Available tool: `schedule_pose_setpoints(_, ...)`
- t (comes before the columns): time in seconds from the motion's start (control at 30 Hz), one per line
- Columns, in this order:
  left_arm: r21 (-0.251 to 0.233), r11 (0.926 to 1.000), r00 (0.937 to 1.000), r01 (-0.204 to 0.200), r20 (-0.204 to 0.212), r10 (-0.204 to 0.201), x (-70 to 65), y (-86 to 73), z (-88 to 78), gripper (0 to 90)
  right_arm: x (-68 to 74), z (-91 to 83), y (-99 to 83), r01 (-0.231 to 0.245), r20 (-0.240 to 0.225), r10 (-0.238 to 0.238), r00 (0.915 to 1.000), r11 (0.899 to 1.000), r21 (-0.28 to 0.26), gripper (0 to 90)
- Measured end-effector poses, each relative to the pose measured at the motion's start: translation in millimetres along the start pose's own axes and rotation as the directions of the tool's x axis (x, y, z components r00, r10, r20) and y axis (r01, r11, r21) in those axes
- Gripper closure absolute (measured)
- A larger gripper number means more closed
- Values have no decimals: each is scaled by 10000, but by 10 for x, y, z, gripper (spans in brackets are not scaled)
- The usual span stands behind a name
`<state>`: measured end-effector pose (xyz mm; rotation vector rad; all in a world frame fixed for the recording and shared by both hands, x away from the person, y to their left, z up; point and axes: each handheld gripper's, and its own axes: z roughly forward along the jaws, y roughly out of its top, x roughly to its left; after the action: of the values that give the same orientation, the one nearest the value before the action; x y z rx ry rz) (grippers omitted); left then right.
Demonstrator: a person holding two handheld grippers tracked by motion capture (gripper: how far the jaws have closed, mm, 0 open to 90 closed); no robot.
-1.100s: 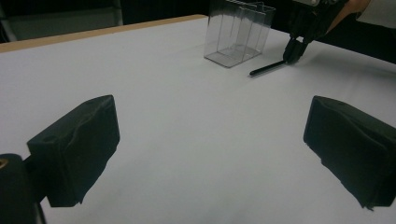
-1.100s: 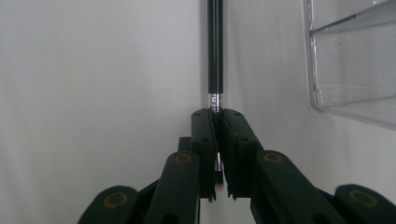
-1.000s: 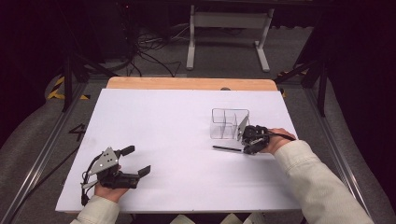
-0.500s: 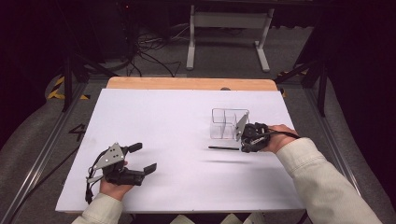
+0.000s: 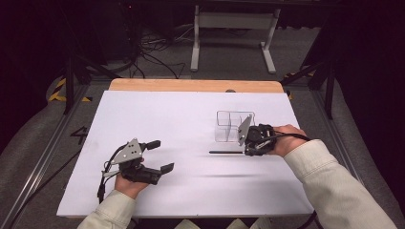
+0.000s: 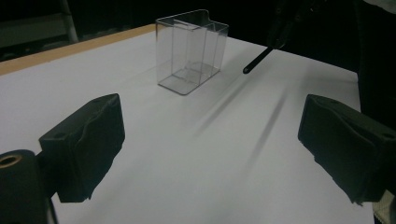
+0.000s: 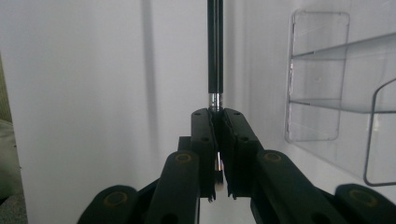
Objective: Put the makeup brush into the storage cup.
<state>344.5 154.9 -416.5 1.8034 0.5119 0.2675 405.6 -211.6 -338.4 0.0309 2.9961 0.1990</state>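
Right tongs clamp black pen beside clear organizer.

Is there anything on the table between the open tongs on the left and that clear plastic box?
No. In the left gripper view, bare white table runs from the open left tongs to the clear box, with faint shadows across it.

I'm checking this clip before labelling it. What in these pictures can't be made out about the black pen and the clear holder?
- Thin black pen: right gripper view, its rear end is hidden between the shut right tongs; its tip is cut off by the top edge.
- Clear plastic divided holder: high view, the right tongs cover its near right corner.
- Whether anything is printed on the pen: too small in the high view.
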Motion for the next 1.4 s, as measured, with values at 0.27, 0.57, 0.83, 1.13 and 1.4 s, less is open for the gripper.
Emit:
schedule_pose_setpoints(0.27,155,9998,9992,-98,378,92,-54,85,154,99,54,-45,167,272,-55,-272,9996,9996,9,841)
schedule_pose_setpoints(0.57,514,9986,9949,-139,1006,87,-73,155,343,136,90,-59,347,607,-160,-609,9980,9981,-143,840)
schedule_pose_setpoints(0.83,697,9972,9898,-269,1413,168,-115,174,439,203,140,-115,510,1076,-221,-1084,9939,9936,-329,840)
schedule_pose_setpoints(1.13,835,9949,9810,-562,1898,395,-150,161,469,365,182,-137,675,1578,-349,-1579,9868,9875,-42,840)
schedule_pose_setpoints(1.4,1012,9932,9703,-574,2400,316,-164,146,492,441,199,-133,797,1915,-378,-1909,9809,9814,150,840)
